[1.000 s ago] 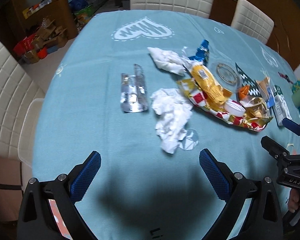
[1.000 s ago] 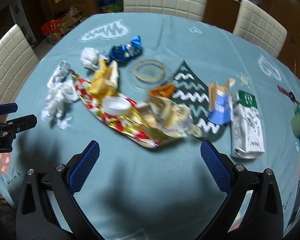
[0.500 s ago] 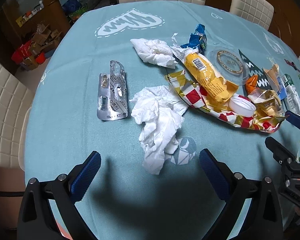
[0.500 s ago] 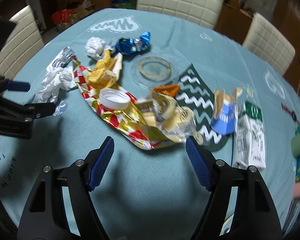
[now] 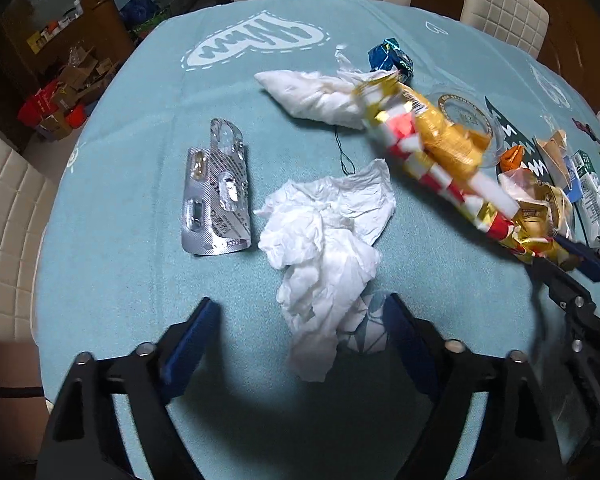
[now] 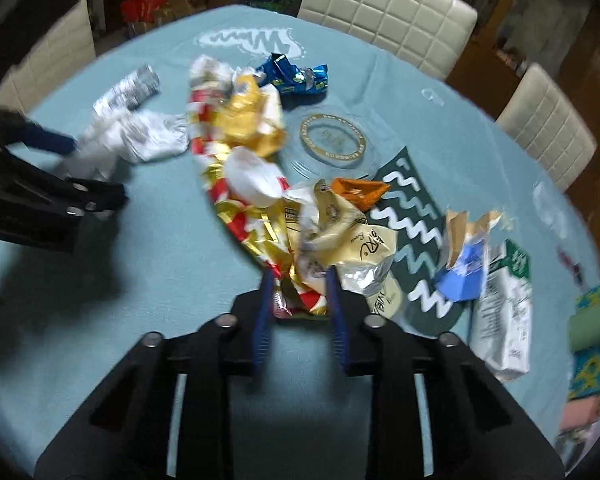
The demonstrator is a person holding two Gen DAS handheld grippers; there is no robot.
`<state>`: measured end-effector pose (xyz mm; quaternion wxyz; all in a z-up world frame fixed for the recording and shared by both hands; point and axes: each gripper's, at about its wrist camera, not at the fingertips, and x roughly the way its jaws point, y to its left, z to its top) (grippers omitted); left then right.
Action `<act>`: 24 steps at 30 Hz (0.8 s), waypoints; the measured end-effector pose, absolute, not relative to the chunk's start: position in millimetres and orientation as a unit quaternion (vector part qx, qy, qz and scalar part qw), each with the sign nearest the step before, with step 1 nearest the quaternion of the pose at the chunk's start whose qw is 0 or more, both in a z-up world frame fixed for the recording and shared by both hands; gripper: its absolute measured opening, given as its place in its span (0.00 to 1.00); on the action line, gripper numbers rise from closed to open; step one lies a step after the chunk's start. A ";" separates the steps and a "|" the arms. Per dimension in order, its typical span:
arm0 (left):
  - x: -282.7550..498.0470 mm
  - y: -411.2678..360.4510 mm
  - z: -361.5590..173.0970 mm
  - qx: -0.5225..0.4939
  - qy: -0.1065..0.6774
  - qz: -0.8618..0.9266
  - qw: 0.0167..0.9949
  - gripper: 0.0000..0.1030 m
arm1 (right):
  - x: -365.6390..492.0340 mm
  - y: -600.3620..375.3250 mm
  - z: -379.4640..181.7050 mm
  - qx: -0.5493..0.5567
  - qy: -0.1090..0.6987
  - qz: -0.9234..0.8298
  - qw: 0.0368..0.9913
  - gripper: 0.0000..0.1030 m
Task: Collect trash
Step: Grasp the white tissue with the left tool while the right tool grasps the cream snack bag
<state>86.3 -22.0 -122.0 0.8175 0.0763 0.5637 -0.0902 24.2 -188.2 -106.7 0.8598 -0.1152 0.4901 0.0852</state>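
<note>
Trash lies on a teal tablecloth (image 5: 120, 240). My left gripper (image 5: 300, 328) is open, its fingers either side of the near end of a crumpled white tissue (image 5: 324, 248). A silver blister pack (image 5: 218, 196) lies to its left, and a second tissue (image 5: 312, 96) lies farther back. My right gripper (image 6: 298, 296) is shut on the near end of a red, white and gold foil wrapper (image 6: 244, 216), which carries a yellow packet (image 6: 248, 124) and a white lid (image 6: 254, 178). The wrapper (image 5: 440, 172) looks lifted and blurred in the left wrist view.
A blue foil wrapper (image 6: 296, 78), a clear plastic lid (image 6: 332, 144), a dark green zigzag wrapper (image 6: 416, 224), a torn blue carton (image 6: 464, 260) and a white-green pack (image 6: 504, 312) lie on the right. Cream chairs (image 6: 388, 20) ring the table. Boxes (image 5: 60, 96) clutter the floor.
My right gripper has moved forward and closed on the foil wrapper, which now lifts. My left gripper has moved closer to the tissue, jaws still open.
</note>
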 end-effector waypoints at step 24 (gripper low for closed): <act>44.0 -12.3 -105.3 0.050 0.553 -0.100 0.826 0.45 | -5.4 -220.8 -58.1 0.013 0.451 0.076 0.889 0.86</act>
